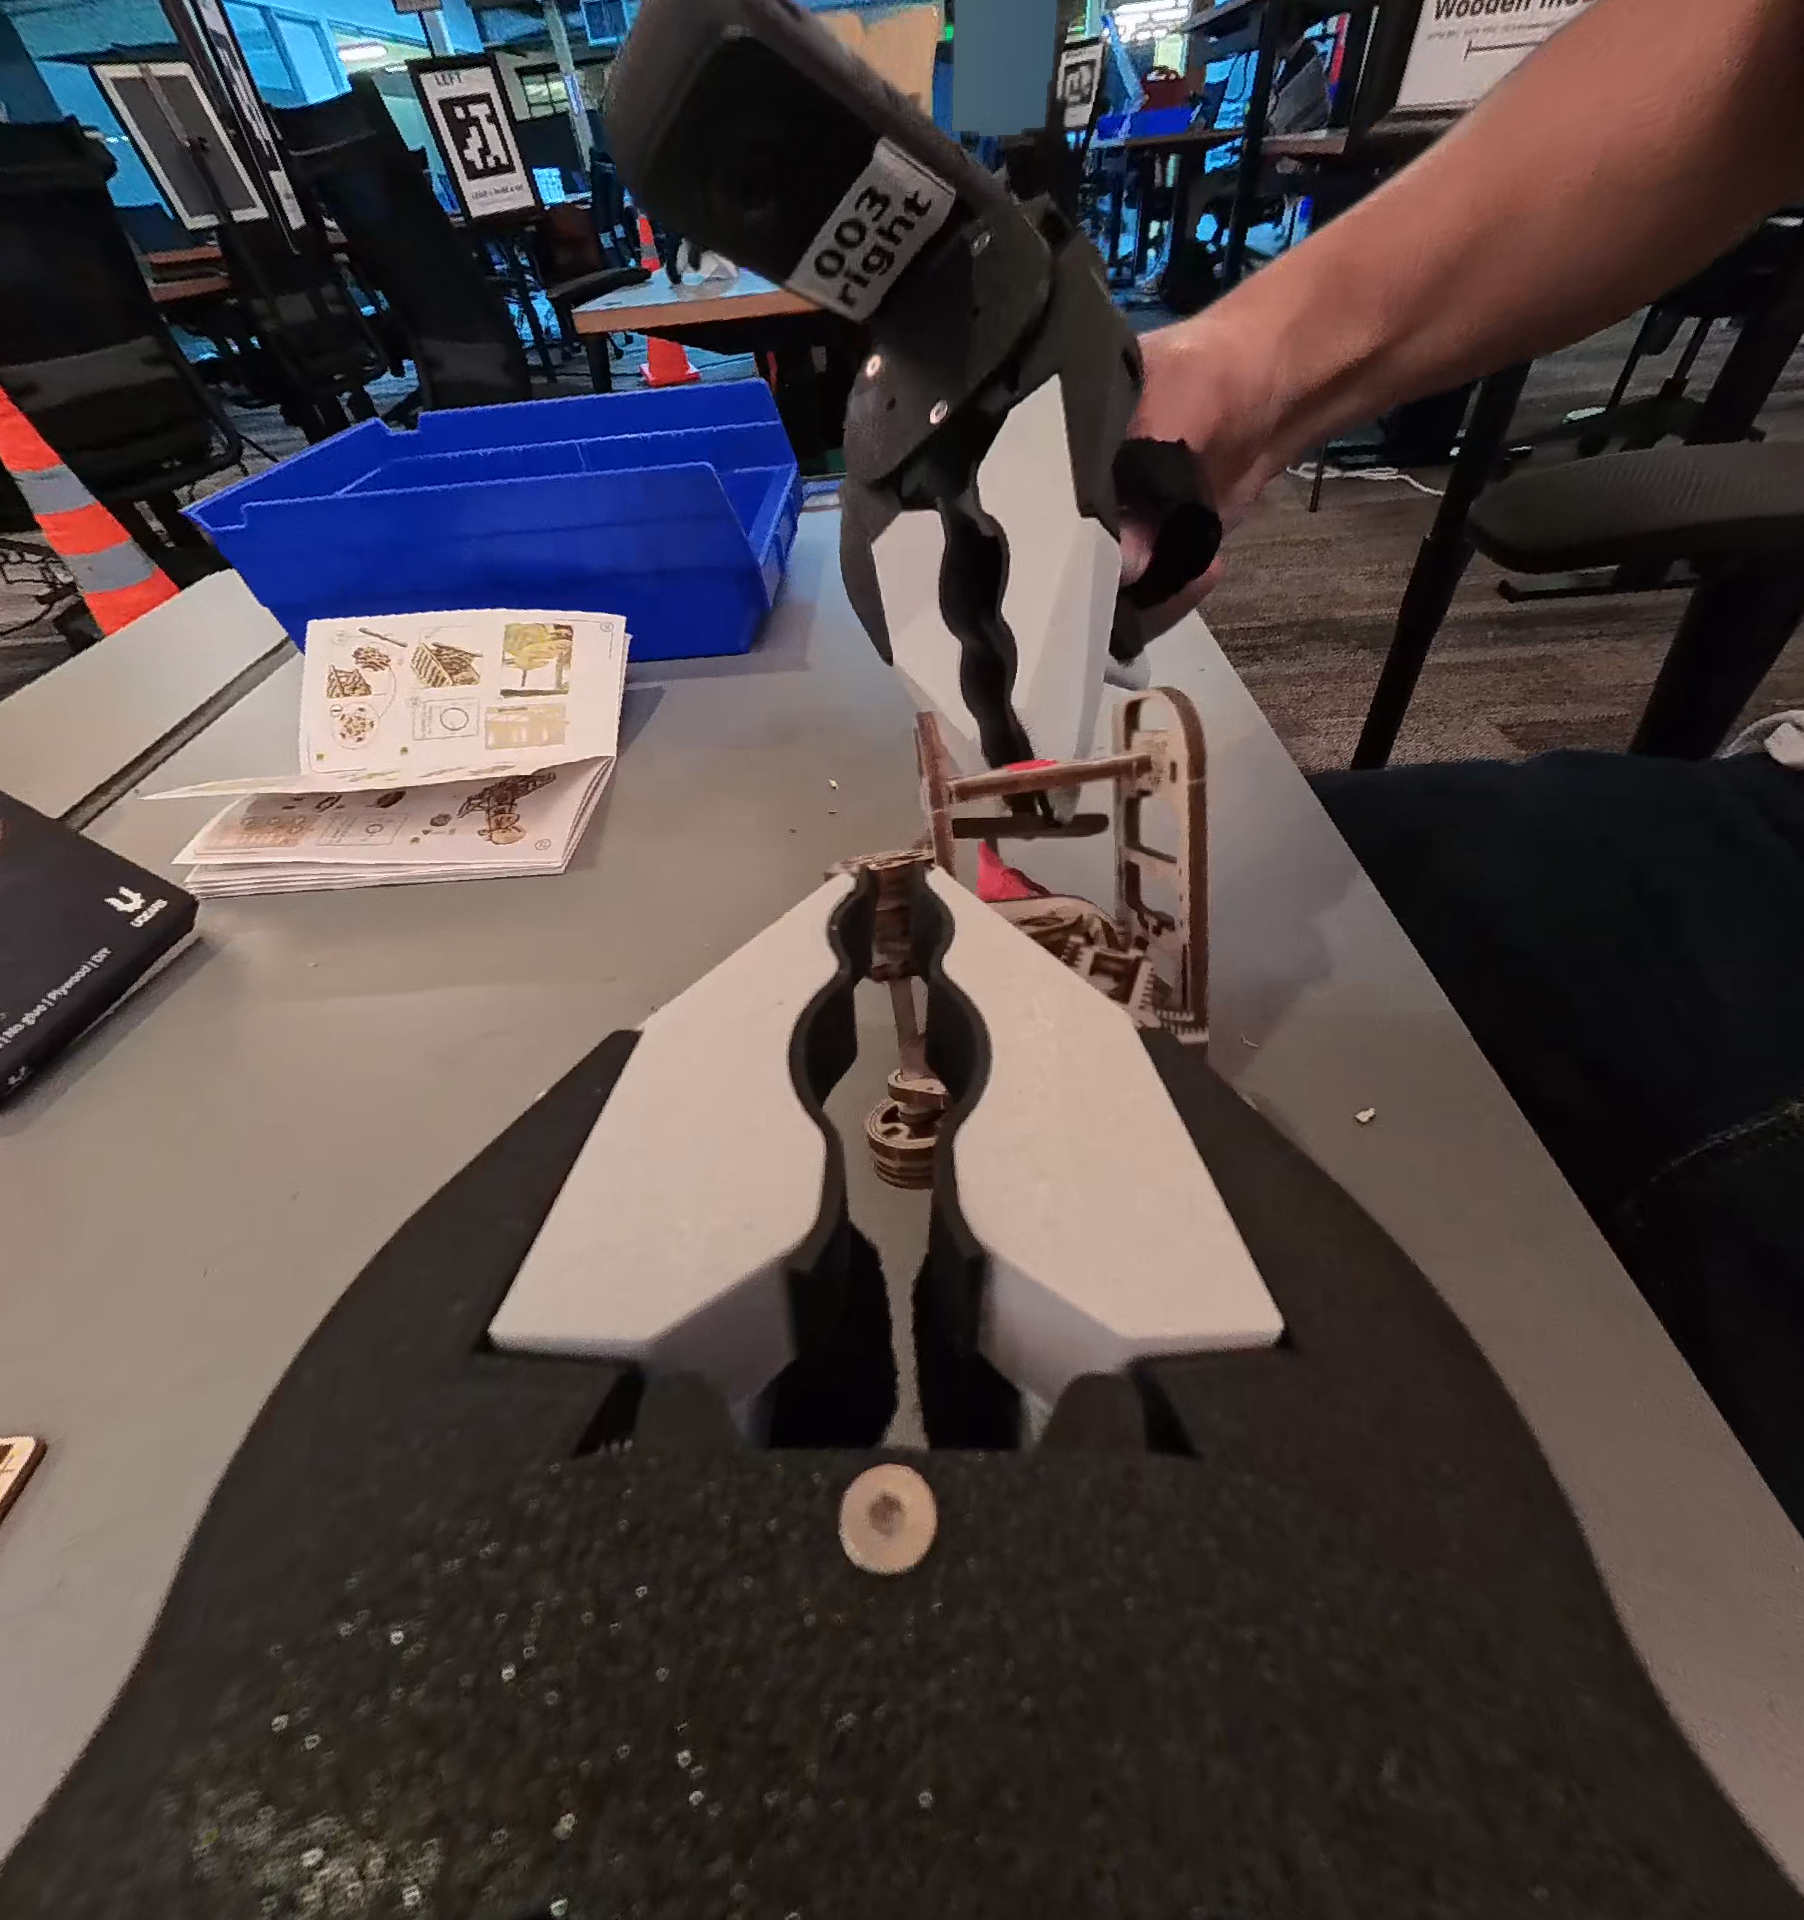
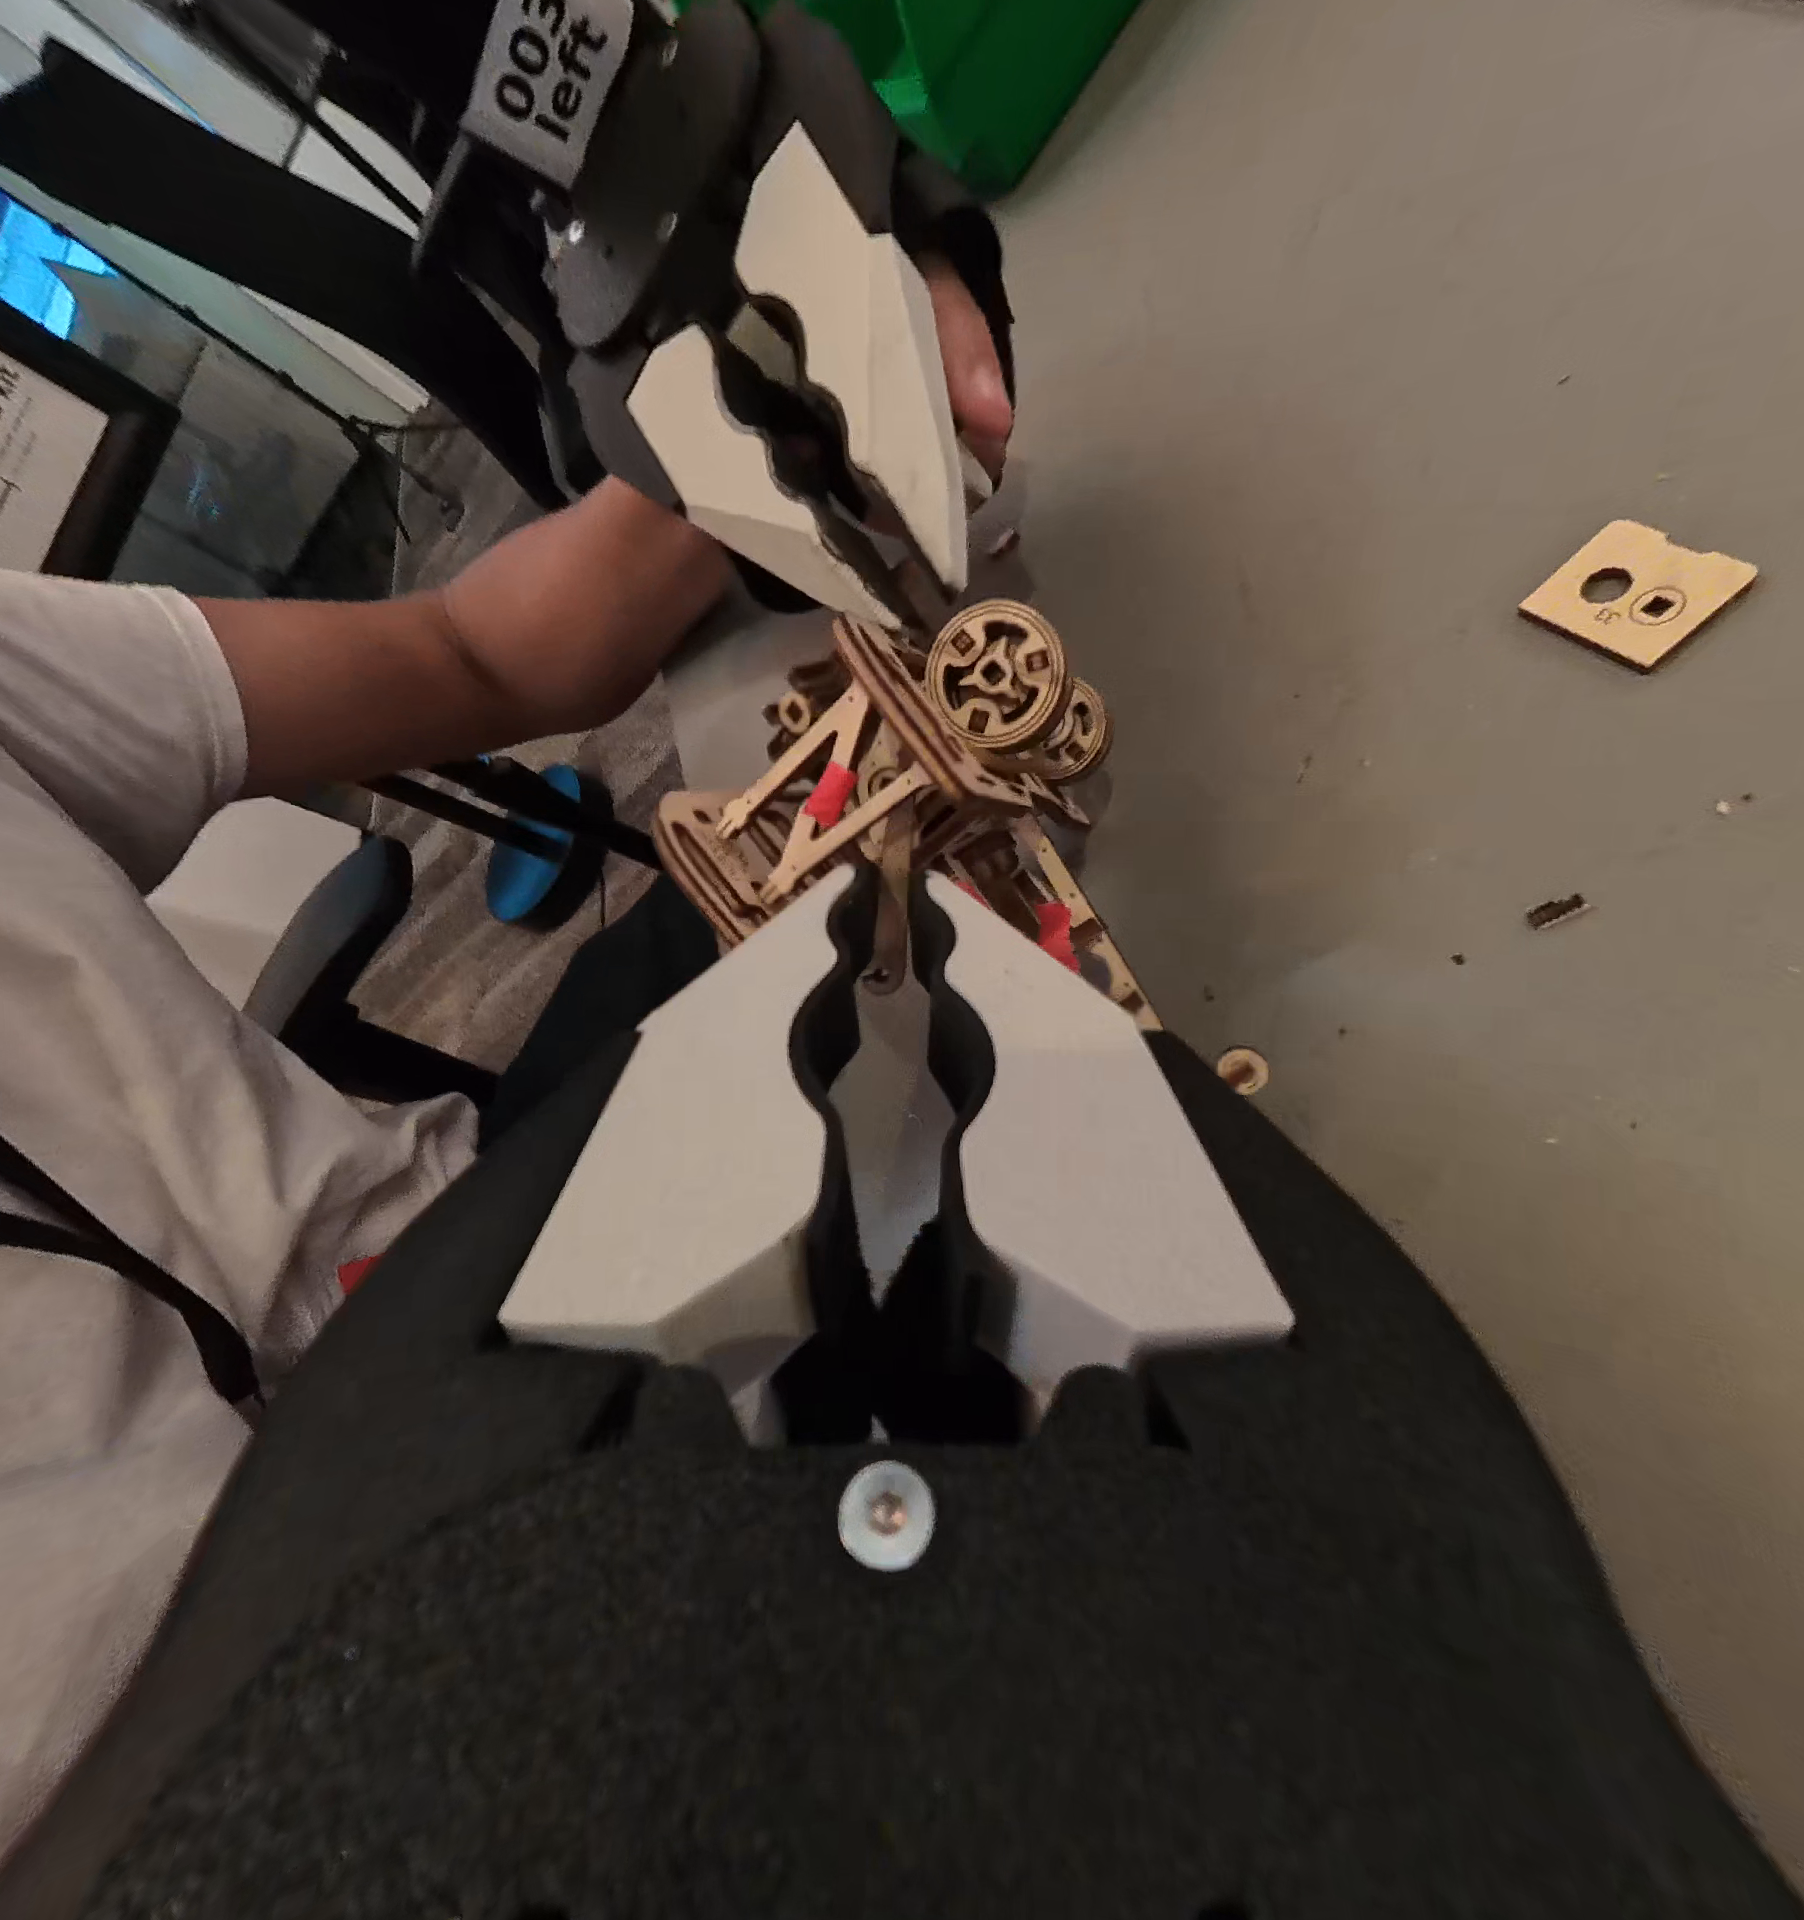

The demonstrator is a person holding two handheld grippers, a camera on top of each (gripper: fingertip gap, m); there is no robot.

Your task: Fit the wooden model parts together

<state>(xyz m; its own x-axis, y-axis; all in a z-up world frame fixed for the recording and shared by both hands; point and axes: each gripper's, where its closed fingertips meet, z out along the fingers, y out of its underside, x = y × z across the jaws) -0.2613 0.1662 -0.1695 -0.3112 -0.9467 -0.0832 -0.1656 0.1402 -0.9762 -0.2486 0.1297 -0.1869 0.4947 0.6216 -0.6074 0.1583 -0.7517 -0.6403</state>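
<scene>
A wooden model (image 1: 1158, 862) with red tape patches stands near the table's right edge; it also shows in the right wrist view (image 2: 773, 831). My left gripper (image 1: 893, 883) is shut on the model's wheel assembly (image 1: 908, 1127), a short shaft with two small spoked wheels (image 2: 991, 681). My right gripper (image 2: 890, 891) is shut on a thin wooden strut (image 2: 893, 935) of the same model. In the left wrist view the right gripper (image 1: 1028, 800) comes down from above onto a cross rod. In the right wrist view the left gripper (image 2: 913, 608) comes in from the top.
A blue bin (image 1: 524, 520), an open instruction booklet (image 1: 430, 748) and a black box (image 1: 36, 935) lie on the grey table (image 1: 358, 1091). A cut wooden sheet piece (image 2: 1636, 603), a small wooden ring (image 2: 1241, 1068) and crumbs lie to the right. A green bin (image 2: 971, 73) stands behind. The gap from one gripper's tips to the other's is roughly 5 cm.
</scene>
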